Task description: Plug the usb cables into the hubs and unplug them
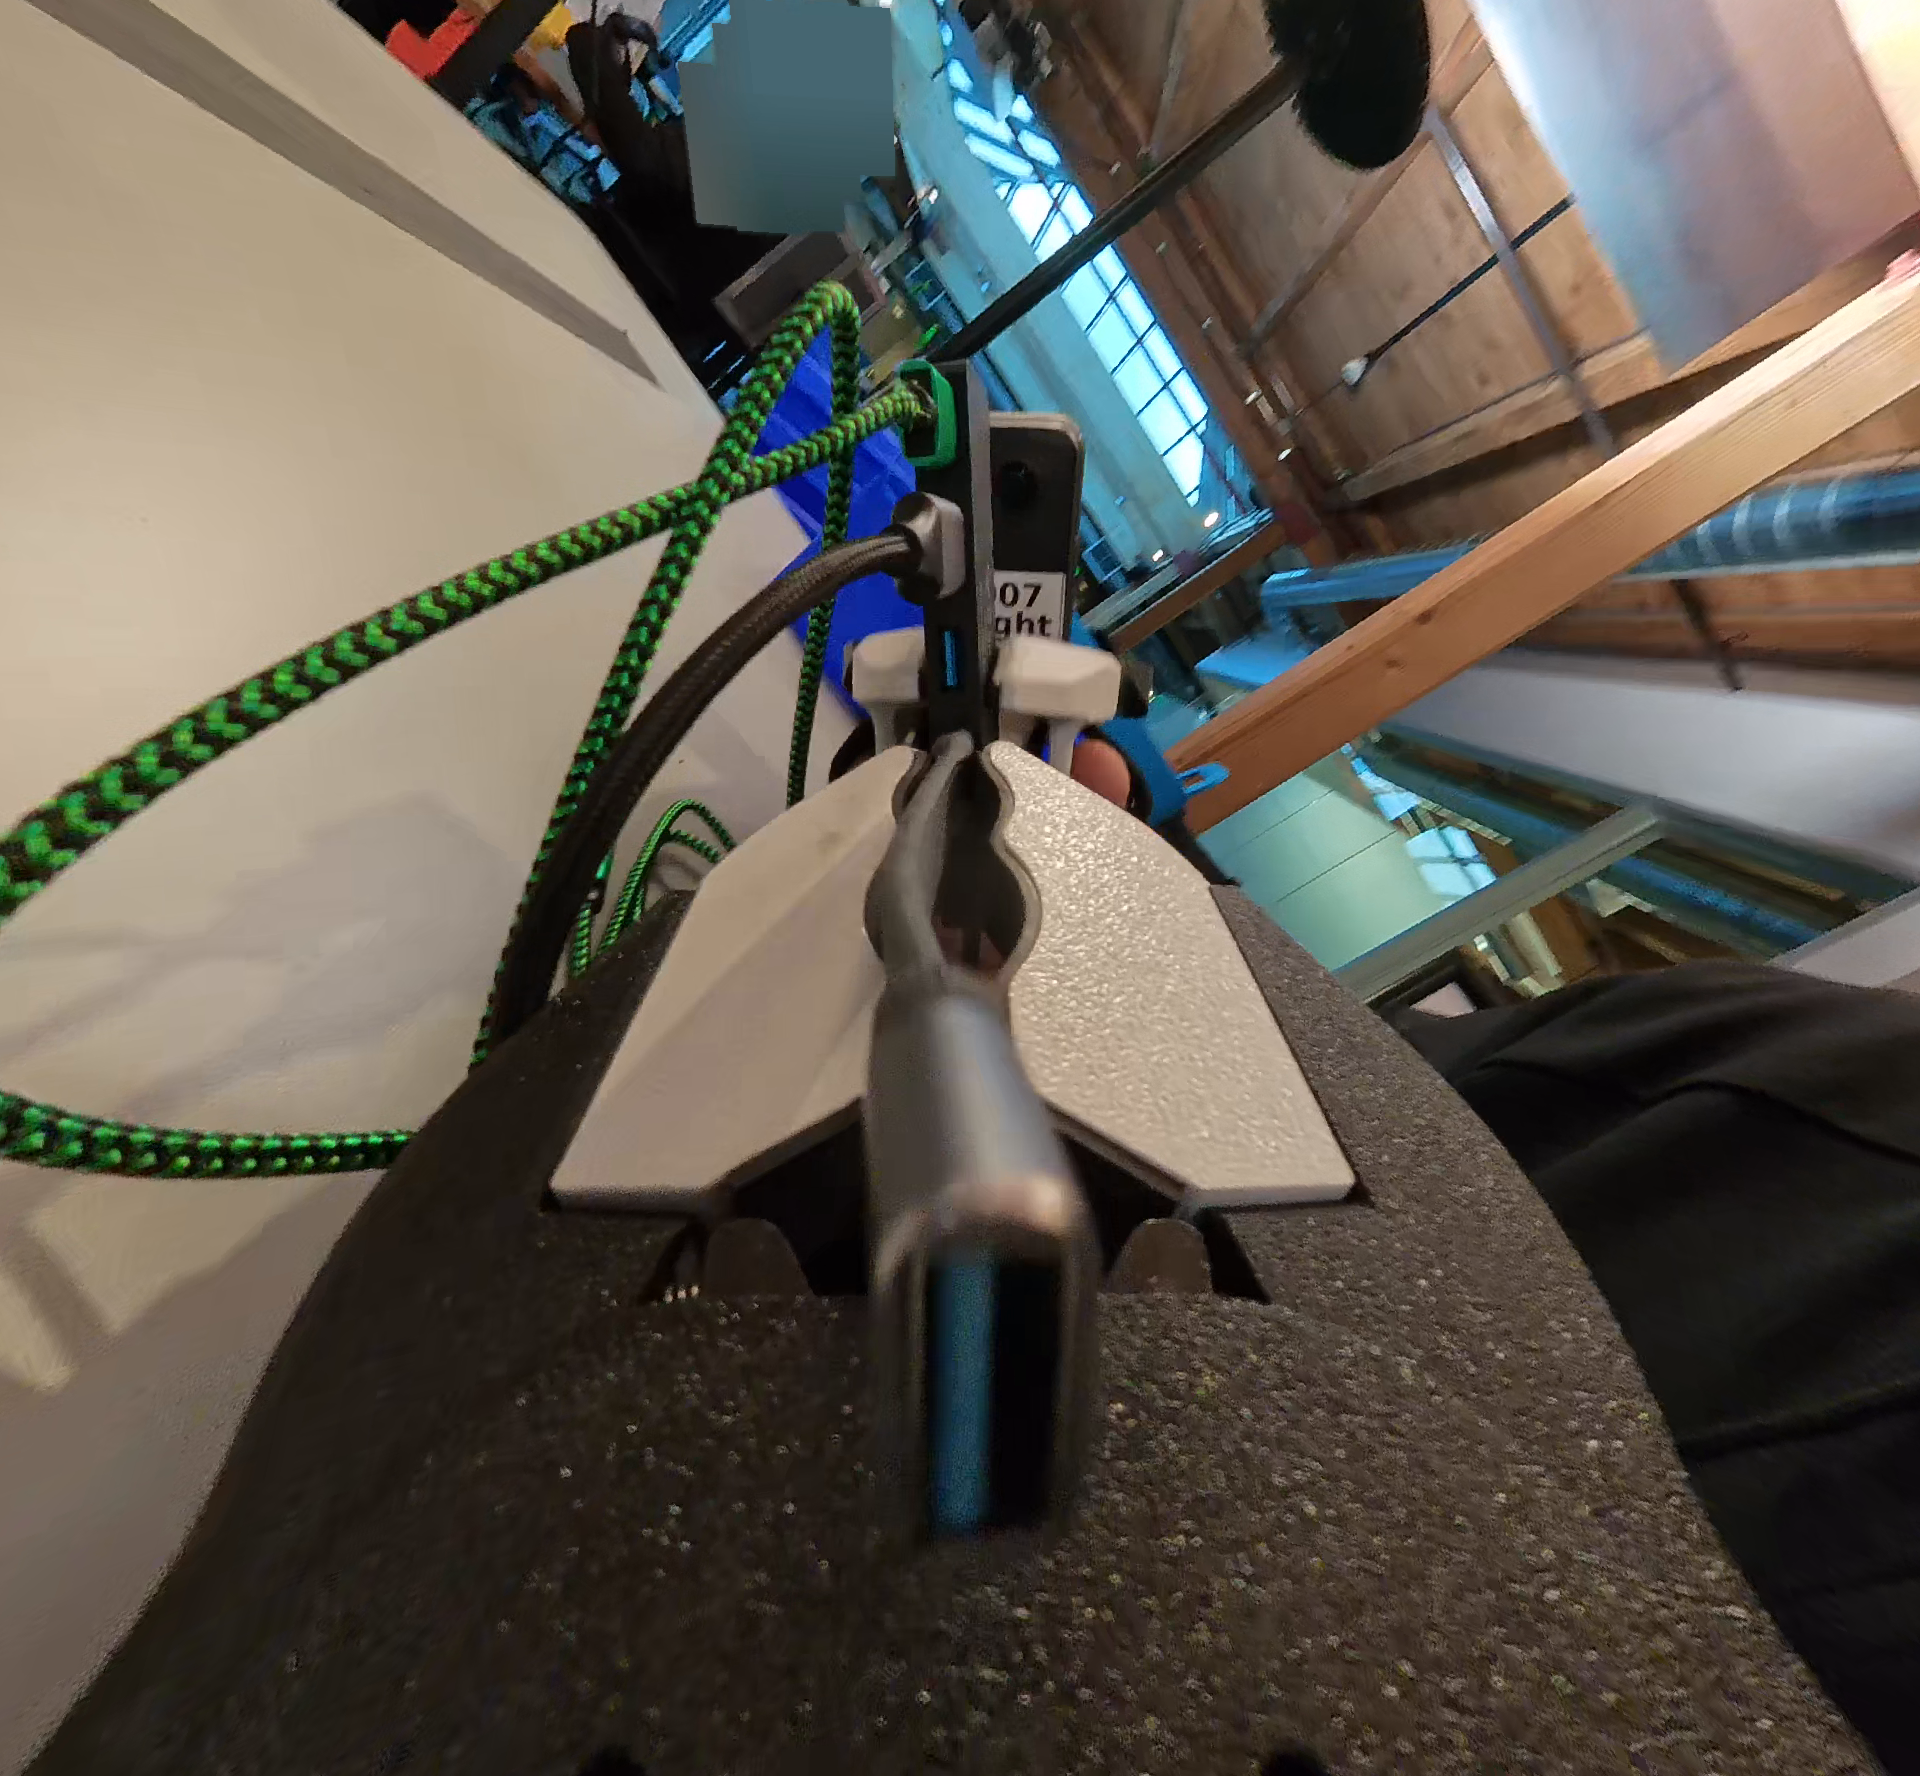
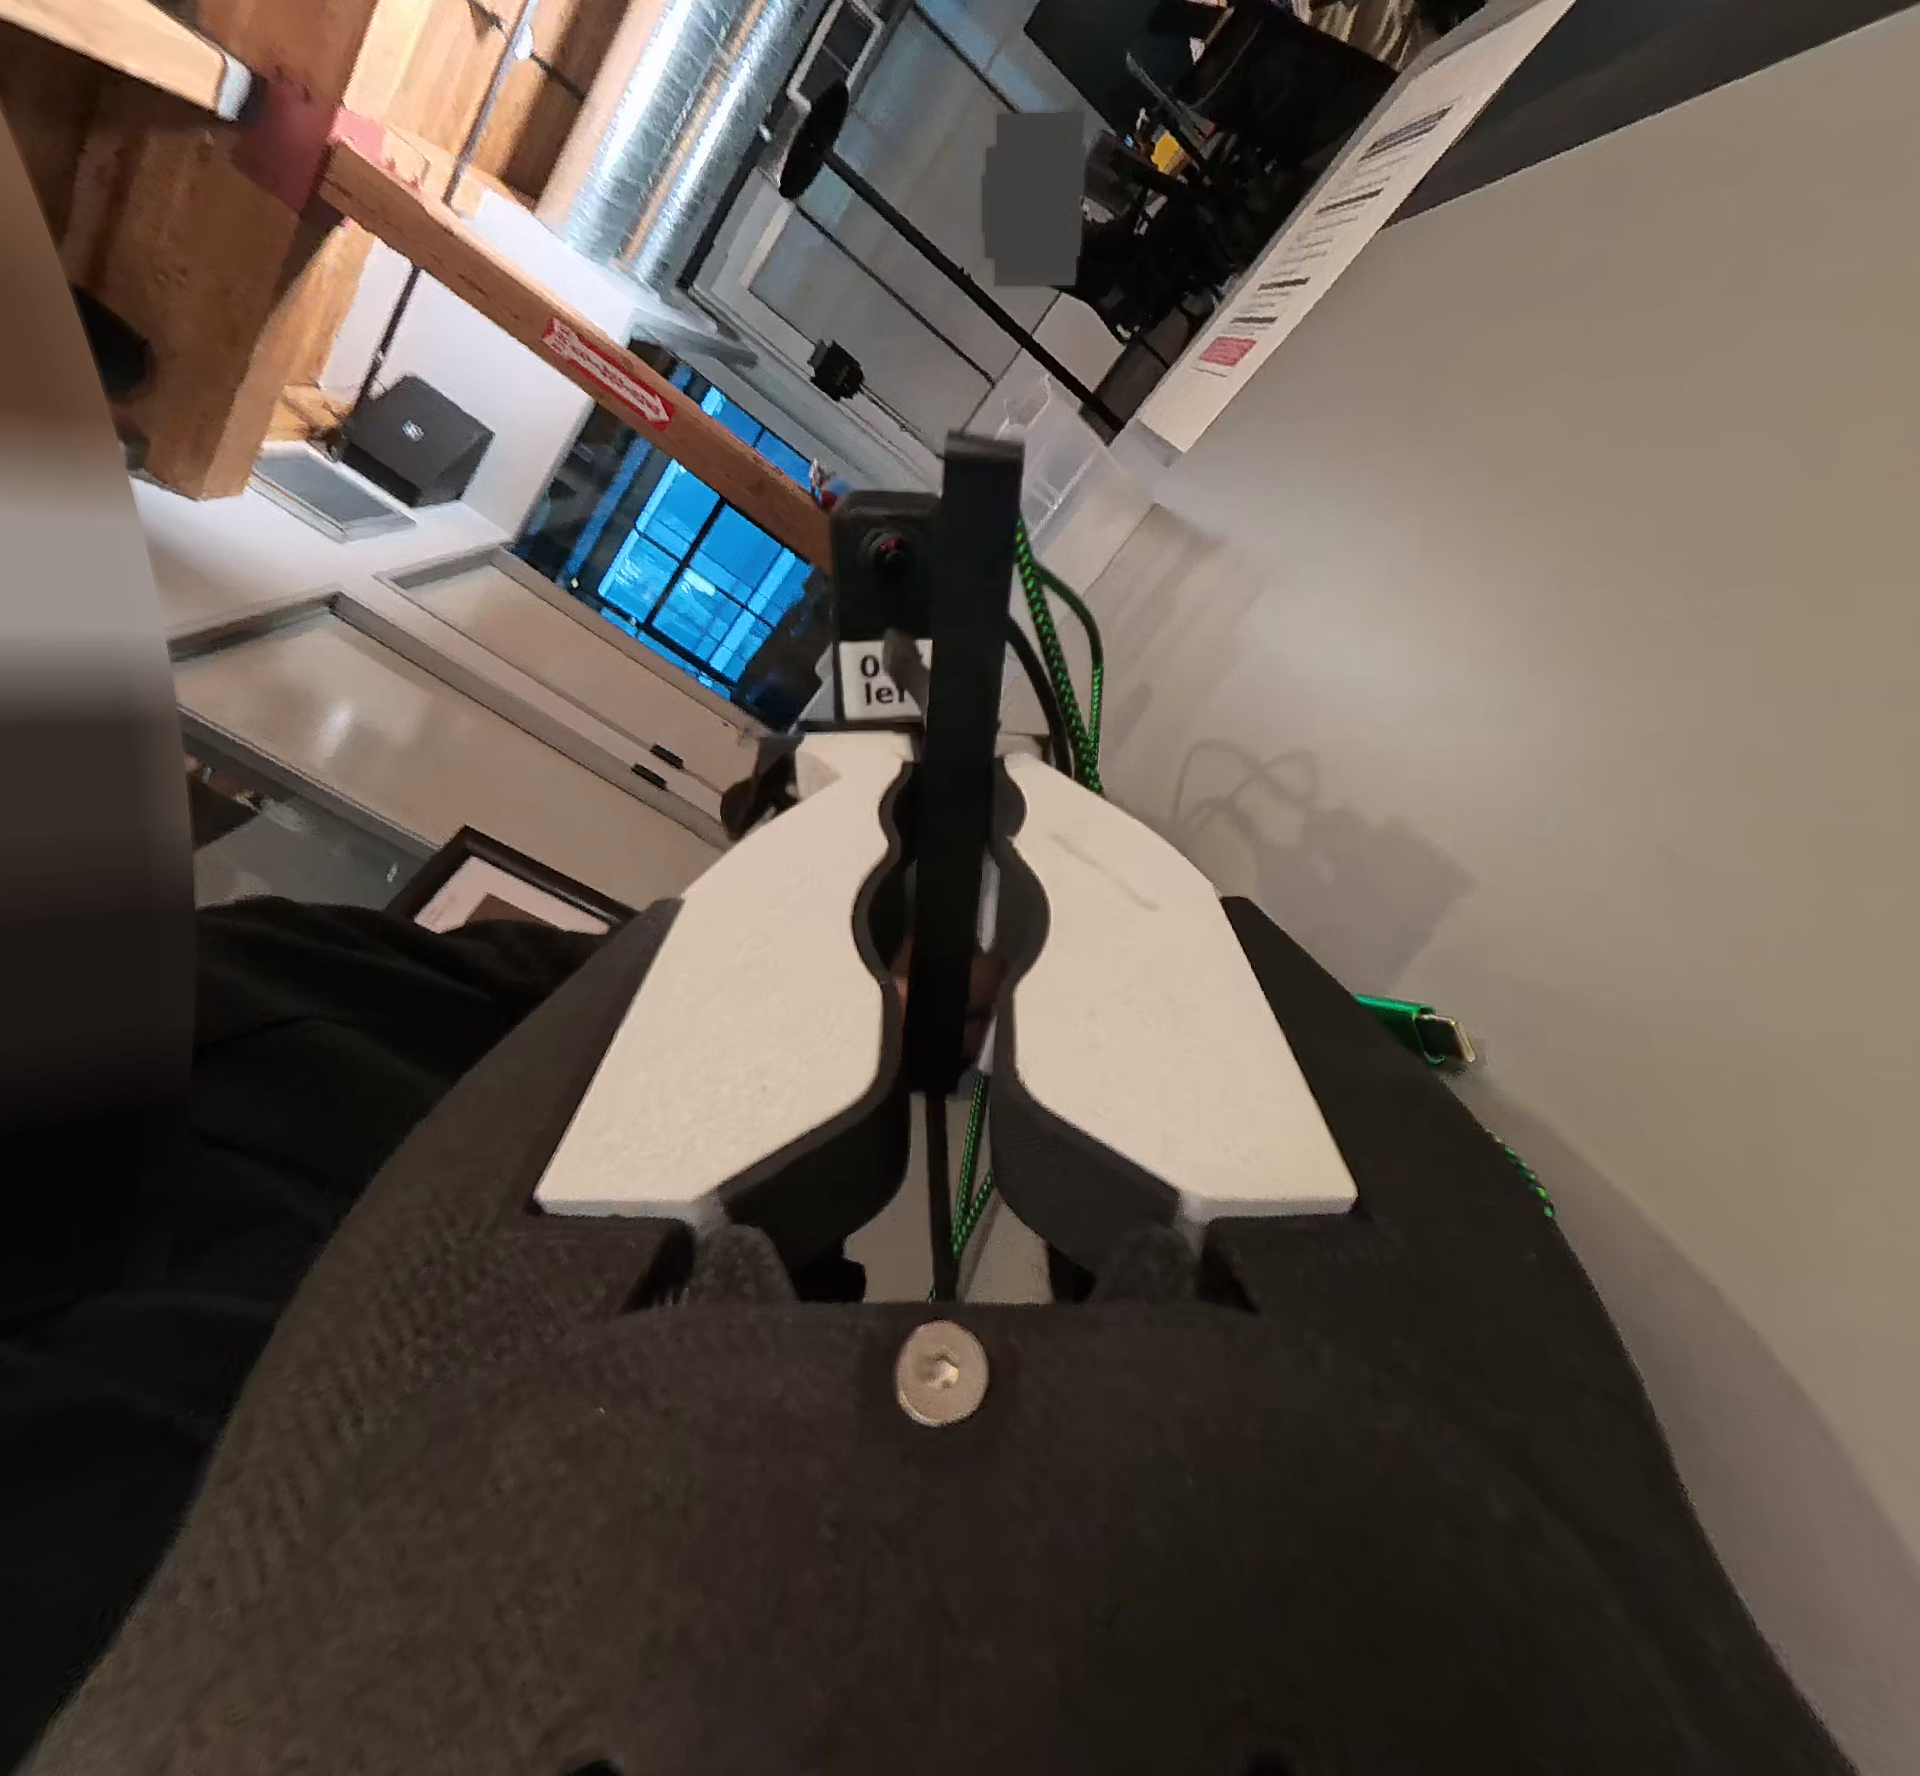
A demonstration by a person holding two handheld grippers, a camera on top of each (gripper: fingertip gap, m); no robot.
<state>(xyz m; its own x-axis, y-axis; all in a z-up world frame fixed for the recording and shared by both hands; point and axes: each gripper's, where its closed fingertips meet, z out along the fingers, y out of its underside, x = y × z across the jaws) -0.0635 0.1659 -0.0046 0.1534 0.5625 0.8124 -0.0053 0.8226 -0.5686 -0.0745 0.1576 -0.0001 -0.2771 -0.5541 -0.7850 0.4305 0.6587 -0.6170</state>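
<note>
In the left wrist view my left gripper (image 1: 951, 770) is shut on a grey cable (image 1: 914, 905). That cable ends in a silver USB plug (image 1: 977, 1352) hanging close to the camera. Just ahead, a black hub (image 1: 971, 500) stands edge-on, held by the right gripper (image 1: 982, 677). A green plug (image 1: 935, 417) and a black plug (image 1: 930, 542) sit in the hub's left side. In the right wrist view my right gripper (image 2: 961, 770) is shut on the black hub (image 2: 971, 687). A loose green USB plug (image 2: 1418, 1030) lies on the table.
Green braided cable (image 1: 343, 656) and black cable (image 1: 665, 687) loop over the white table (image 1: 260, 376). A blue bin (image 1: 821, 500) sits behind the hub. A dark sleeve (image 1: 1714, 1207) is at the right. The left gripper's body (image 2: 883, 573) faces the right wrist camera. My left and right fingertips are right by each other.
</note>
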